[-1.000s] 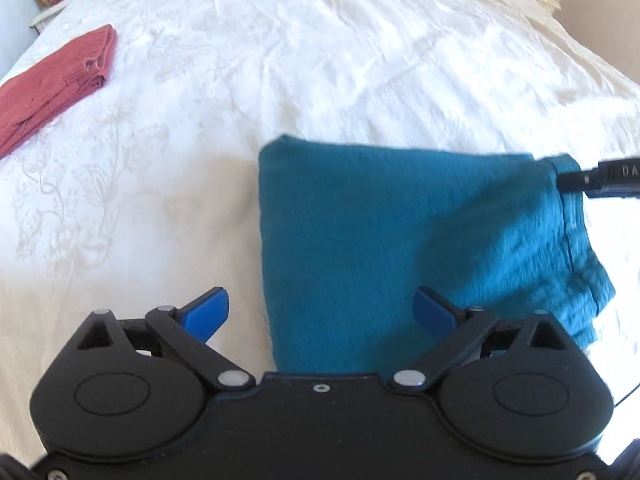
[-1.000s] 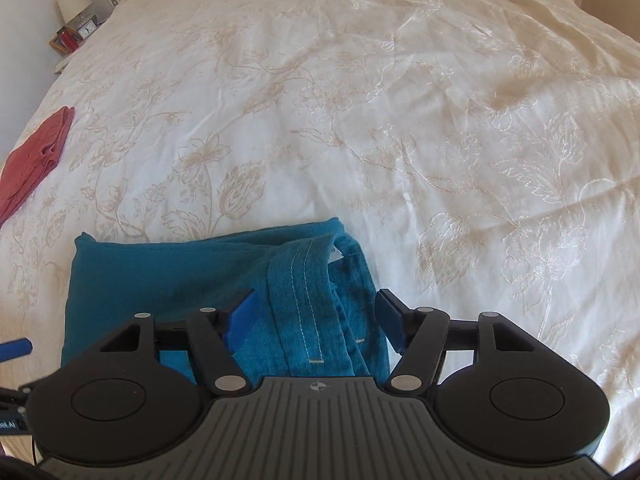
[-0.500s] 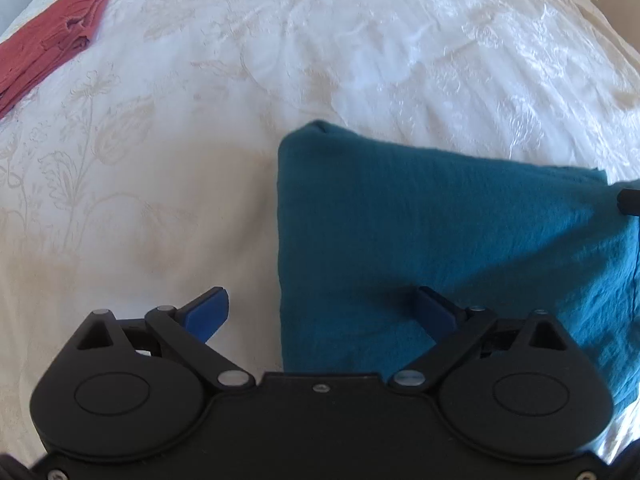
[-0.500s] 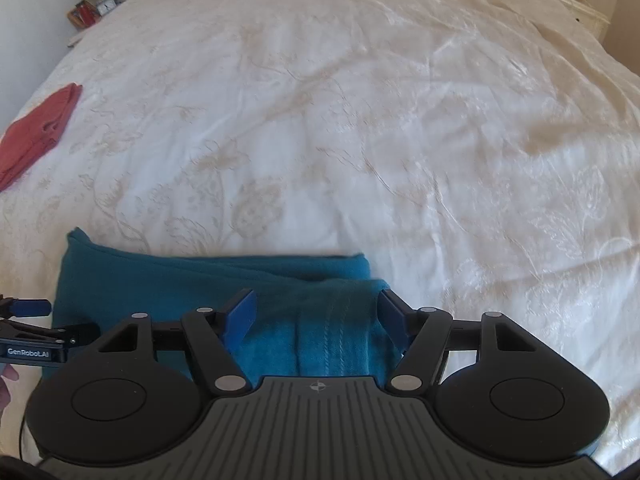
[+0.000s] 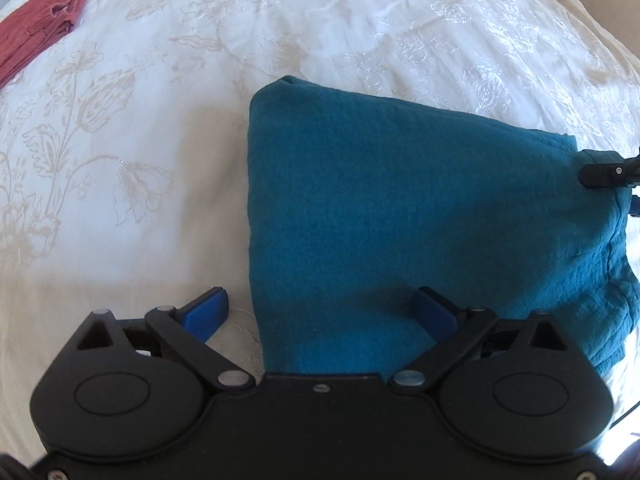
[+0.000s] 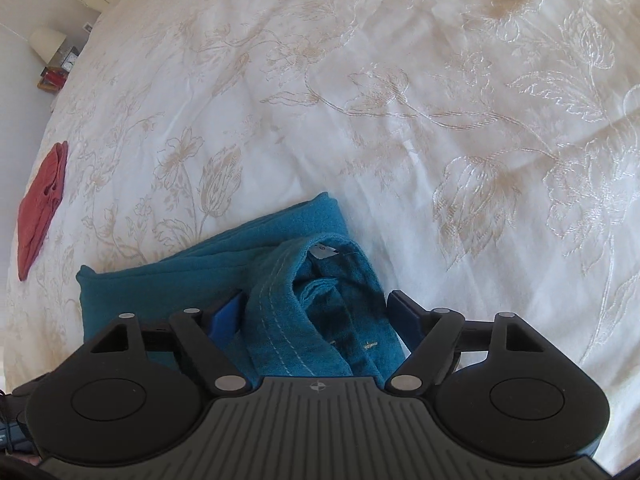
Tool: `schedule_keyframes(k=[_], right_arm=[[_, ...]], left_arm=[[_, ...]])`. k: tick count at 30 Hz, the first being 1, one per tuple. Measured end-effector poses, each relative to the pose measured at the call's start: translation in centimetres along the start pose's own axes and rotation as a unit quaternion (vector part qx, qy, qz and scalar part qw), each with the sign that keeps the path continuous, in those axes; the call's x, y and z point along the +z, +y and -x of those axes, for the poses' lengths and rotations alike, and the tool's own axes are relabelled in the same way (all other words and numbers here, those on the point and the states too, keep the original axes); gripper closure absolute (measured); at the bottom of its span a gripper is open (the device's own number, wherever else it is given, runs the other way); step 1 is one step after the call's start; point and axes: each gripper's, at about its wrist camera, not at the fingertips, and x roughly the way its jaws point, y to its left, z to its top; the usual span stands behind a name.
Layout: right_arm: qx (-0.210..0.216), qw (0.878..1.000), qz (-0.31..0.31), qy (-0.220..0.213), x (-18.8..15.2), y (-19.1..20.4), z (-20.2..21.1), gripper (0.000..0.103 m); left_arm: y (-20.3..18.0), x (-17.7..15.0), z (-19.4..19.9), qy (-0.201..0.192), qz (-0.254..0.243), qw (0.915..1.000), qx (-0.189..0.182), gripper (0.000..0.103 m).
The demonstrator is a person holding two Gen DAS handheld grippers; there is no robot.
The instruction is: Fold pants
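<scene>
Folded teal pants (image 5: 400, 200) lie on the white embroidered bedspread (image 5: 140, 160). My left gripper (image 5: 322, 310) hangs open low over their near left edge, with one blue fingertip (image 5: 208, 308) over the bedspread and the other on the cloth. In the right wrist view the stitched waistband (image 6: 280, 300) bunches up between the fingers of my right gripper (image 6: 316, 314). Its jaws are opening, and the pads stand beside the cloth without pinching it. One finger of the right gripper (image 5: 604, 174) shows at the pants' right end in the left wrist view.
A folded red garment (image 5: 40, 44) (image 6: 40, 208) lies far off to the left on the bed. A bedside table with a lamp (image 6: 48, 44) stands beyond the bed's left edge. Bedspread (image 6: 440, 120) stretches wide beyond the pants.
Both grippers have come down closer to the pants. The right gripper has rolled and its jaws have spread wider, with the waistband now bunched up between them.
</scene>
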Motion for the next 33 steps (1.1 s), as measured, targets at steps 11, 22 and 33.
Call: schedule_keyframes(k=[11, 22, 33], right_arm=[[-0.099, 0.99, 0.055, -0.085, 1.4, 3.7, 1.0, 0.038], [-0.122, 0.979, 0.149, -0.058, -4.1, 5.2, 3.0, 0.038], [-0.124, 0.984, 0.124, -0.023, -2.6, 3.3, -0.3, 0.037]], left_arm=[[0.5, 0.7, 0.0, 0.021, 0.024, 0.9992, 0.022, 0.004], [0.1, 0.2, 0.2, 0.019, 0.028, 0.9993, 0.016, 0.004], [-0.4, 0.3, -0.5, 0.016, 0.022, 0.9996, 0.013, 0.004]])
